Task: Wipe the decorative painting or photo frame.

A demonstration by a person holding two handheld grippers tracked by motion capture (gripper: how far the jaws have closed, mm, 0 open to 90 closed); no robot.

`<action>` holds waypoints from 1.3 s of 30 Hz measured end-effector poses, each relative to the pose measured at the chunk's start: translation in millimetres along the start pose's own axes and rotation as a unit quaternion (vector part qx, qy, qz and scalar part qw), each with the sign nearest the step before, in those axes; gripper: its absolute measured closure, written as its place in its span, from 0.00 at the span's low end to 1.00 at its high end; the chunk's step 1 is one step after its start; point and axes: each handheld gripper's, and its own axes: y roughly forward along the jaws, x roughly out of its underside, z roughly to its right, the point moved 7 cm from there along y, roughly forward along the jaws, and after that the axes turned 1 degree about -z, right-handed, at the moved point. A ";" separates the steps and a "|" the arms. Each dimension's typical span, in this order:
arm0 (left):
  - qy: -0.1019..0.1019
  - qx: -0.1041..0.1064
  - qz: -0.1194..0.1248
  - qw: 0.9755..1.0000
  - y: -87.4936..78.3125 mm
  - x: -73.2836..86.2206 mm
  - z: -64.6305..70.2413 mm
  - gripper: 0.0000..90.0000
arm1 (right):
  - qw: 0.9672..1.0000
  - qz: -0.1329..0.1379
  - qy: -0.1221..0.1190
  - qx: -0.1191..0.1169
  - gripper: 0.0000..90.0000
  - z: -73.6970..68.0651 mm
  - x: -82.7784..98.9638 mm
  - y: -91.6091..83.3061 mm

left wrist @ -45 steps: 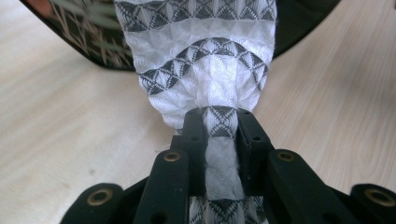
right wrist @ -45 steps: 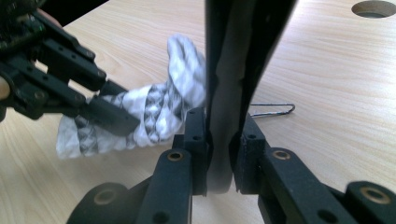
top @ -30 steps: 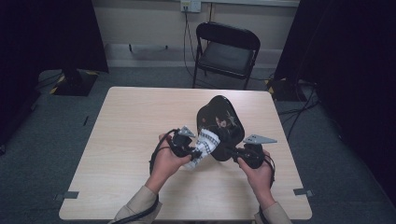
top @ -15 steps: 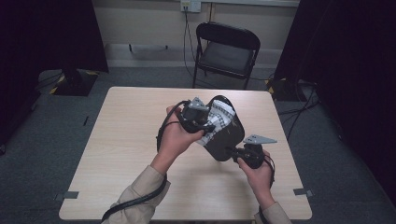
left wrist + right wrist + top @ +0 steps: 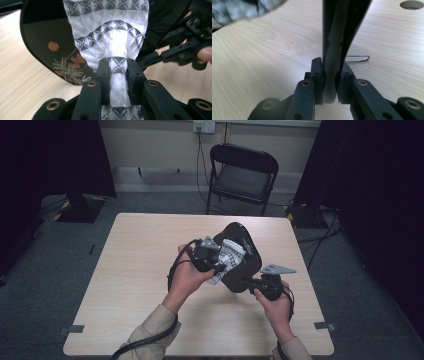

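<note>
A black lacquered tray [image 5: 250, 251] with a painted plant motif [image 5: 67, 65] stands tilted on its edge above the wooden table [image 5: 135, 270]. My right gripper [image 5: 246, 281] is shut on the tray's lower rim; in the right gripper view its jaws [image 5: 331, 67] pinch the thin black edge [image 5: 337, 30]. My left gripper [image 5: 220, 264] is shut on a bunched white cloth with grey triangle bands [image 5: 110, 37]. The cloth [image 5: 229, 254] is pressed against the tray's face. In the left gripper view the jaws [image 5: 117, 67] squeeze the cloth into a narrow roll.
A black folding chair [image 5: 242, 175] stands behind the table's far edge. A bent wire clip [image 5: 359, 58] lies on the tabletop near the tray, and a round cable hole [image 5: 412, 4] sits farther off. Dark curtains hang at both sides.
My left hand has carried the cloth up and away, from the tray's lower left edge onto its face. The right hand and its grip on the rim have stayed put.
</note>
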 end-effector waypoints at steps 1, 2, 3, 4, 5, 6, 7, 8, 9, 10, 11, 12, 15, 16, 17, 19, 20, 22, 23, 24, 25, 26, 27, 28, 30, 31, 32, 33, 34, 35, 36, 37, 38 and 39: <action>-0.002 0.001 -0.001 1.000 1.9 3.0 -0.7 0.85 | 1.000 0.000 0.000 0.000 0.88 0.0 0.0 0.0; -0.003 0.001 -0.006 1.000 4.3 7.2 -1.5 0.85 | 1.000 0.000 0.000 0.000 0.88 0.0 0.0 0.0; -0.004 0.001 -0.008 1.000 5.8 9.4 -1.8 0.85 | 1.000 0.000 0.000 0.000 0.88 0.0 0.0 0.0; -0.007 0.001 -0.009 1.000 7.9 12.4 -1.9 0.85 | 1.000 0.000 0.000 0.000 0.88 0.1 0.0 0.0; -0.007 0.002 -0.012 1.000 10.1 15.4 -2.3 0.85 | 1.000 0.000 0.000 0.000 0.88 0.1 0.0 0.0; -0.009 0.003 -0.014 1.000 12.9 18.9 -2.6 0.85 | 1.000 0.000 0.000 0.000 0.88 0.2 -0.1 0.0; -0.009 0.001 -0.014 1.000 15.0 21.5 -3.0 0.85 | 1.000 0.000 0.000 0.000 0.88 0.1 -0.1 0.0; -0.010 0.002 -0.016 1.000 16.6 23.7 -3.0 0.85 | 1.000 0.000 0.000 0.000 0.88 0.1 -0.1 0.0; -0.013 0.004 -0.020 1.000 19.4 27.5 -3.3 0.85 | 1.000 0.000 0.000 0.000 0.88 0.1 -0.1 0.0; -0.017 0.004 -0.017 1.000 21.7 29.5 -3.2 0.85 | 1.000 0.000 0.000 0.000 0.88 0.0 -0.1 0.0; -0.017 0.005 -0.024 1.000 23.4 33.1 -3.6 0.85 | 1.000 0.000 0.000 0.000 0.88 0.0 -0.1 0.0; -0.019 0.006 -0.027 0.999 25.7 36.3 -3.8 0.85 | 1.000 0.000 0.000 0.000 0.88 0.0 0.0 0.0; -0.024 0.009 -0.033 0.999 32.3 45.9 -3.4 0.85 | 1.000 0.000 0.000 0.000 0.88 0.0 0.0 0.0; -0.025 0.008 -0.035 0.999 33.7 47.9 -3.5 0.85 | 1.000 0.000 0.001 0.000 0.88 0.0 0.0 0.0; -0.026 0.009 -0.038 0.999 35.2 50.7 -3.8 0.85 | 1.000 0.000 0.001 0.000 0.88 0.0 0.0 0.0; -0.031 0.011 -0.041 0.999 39.2 56.8 -4.0 0.85 | 1.000 0.000 0.001 0.000 0.88 0.1 0.0 0.0; -0.034 0.011 -0.041 0.999 40.8 58.9 -3.8 0.85 | 1.000 0.000 0.000 0.000 0.88 0.2 -0.1 0.0; -0.037 0.013 -0.047 0.998 44.4 64.9 -3.8 0.85 | 1.000 0.001 0.001 -0.001 0.88 0.2 0.0 0.0; -0.038 0.014 -0.049 0.998 46.2 67.8 -3.7 0.85 | 1.000 0.001 0.001 -0.001 0.88 0.2 -0.1 0.0; -0.039 0.016 -0.053 0.998 47.5 70.7 -3.7 0.85 | 1.000 0.001 0.001 -0.001 0.88 0.1 -0.1 0.0; -0.042 0.016 -0.052 0.998 49.4 73.1 -3.4 0.85 | 1.000 0.001 0.001 -0.001 0.88 0.2 -0.1 0.0; -0.043 0.017 -0.055 0.997 50.6 75.6 -3.2 0.85 | 1.000 0.001 0.001 -0.001 0.88 0.2 -0.1 0.0; -0.043 0.018 -0.057 0.997 51.8 78.0 -2.6 0.85 | 1.000 0.001 0.002 -0.001 0.88 0.2 -0.1 0.0; -0.044 0.019 -0.058 0.997 52.8 80.4 -2.0 0.85 | 1.000 0.001 0.002 -0.001 0.88 0.2 -0.1 0.0; -0.047 0.024 -0.062 0.997 55.1 85.7 -0.4 0.85 | 1.000 0.001 0.001 -0.001 0.88 0.2 -0.1 0.0; -0.048 0.025 -0.062 0.997 56.5 88.8 0.3 0.85 | 1.000 0.001 0.001 -0.001 0.88 0.2 -0.1 0.0; -0.048 0.026 -0.065 0.996 57.1 90.7 0.5 0.85 | 1.000 0.001 0.002 -0.001 0.88 0.2 -0.1 0.0; -0.051 0.027 -0.065 0.996 58.3 92.7 1.0 0.84 | 1.000 0.001 0.002 -0.001 0.87 0.2 -0.1 0.0; -0.052 0.027 -0.067 0.996 58.8 94.8 1.1 0.85 | 1.000 0.001 0.002 -0.001 0.88 0.2 -0.1 0.0; -0.053 0.028 -0.068 0.996 59.4 96.4 1.5 0.84 | 1.000 0.001 0.002 -0.001 0.88 0.2 -0.1 0.0; -0.053 0.028 -0.070 0.996 59.5 97.7 1.7 0.85 | 1.000 0.001 0.002 -0.001 0.88 0.2 -0.1 0.0; -0.053 0.029 -0.070 0.996 59.4 98.6 1.7 0.85 | 1.000 0.001 0.003 -0.001 0.88 0.1 0.0 0.0; -0.054 0.029 -0.071 0.996 59.4 99.4 2.5 0.84 | 1.000 0.001 0.002 -0.001 0.88 0.1 -0.1 0.1; -0.054 0.030 -0.072 0.996 59.4 100.1 2.9 0.85 | 1.000 0.001 0.002 -0.001 0.88 0.1 -0.1 0.1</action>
